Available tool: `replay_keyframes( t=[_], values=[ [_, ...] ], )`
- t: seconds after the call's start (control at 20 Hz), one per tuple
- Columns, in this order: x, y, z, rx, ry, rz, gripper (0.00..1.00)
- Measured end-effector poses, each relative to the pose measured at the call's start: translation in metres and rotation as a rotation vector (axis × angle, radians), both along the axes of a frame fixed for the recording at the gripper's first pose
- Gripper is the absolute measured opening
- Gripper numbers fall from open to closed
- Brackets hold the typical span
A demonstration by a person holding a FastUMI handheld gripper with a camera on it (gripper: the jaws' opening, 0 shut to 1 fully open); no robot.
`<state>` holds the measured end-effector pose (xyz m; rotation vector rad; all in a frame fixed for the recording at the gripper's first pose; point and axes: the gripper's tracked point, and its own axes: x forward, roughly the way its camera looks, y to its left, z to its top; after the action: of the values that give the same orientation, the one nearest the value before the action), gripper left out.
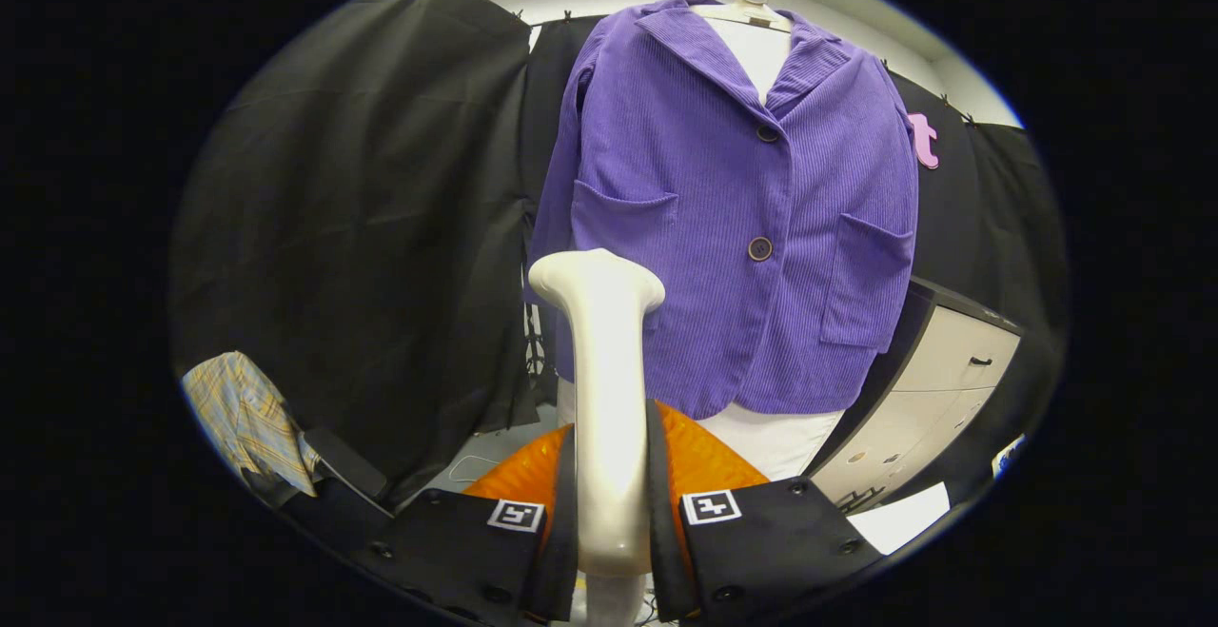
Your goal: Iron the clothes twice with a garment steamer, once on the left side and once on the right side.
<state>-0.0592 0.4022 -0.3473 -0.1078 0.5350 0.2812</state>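
Black cloth walls backed the booth, with a purple corduroy jacket (733,199) on a hanger (747,9) over a white form; its far sleeve was hidden behind the body. Gripper (609,503) jaws were clamped on the white garment steamer (601,370) handle, its head upright just before the jacket's lower left side; contact was unclear. An orange part (704,460) behind the jaws was mostly covered, and a drawer cabinet (937,380) was cut off.

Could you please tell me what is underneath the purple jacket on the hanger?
A white form shows at the purple jacket's open collar and again below its hem; the part between is covered. The gripper has its jaws shut on the white steamer.
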Motion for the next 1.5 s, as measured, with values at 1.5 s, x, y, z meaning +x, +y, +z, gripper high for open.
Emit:
replay_keyframes(
  t=[1.5],
  values=[
    [0.038, -0.191, 0.229, 0.048, -0.384, -0.381, 0.39]
  ],
)
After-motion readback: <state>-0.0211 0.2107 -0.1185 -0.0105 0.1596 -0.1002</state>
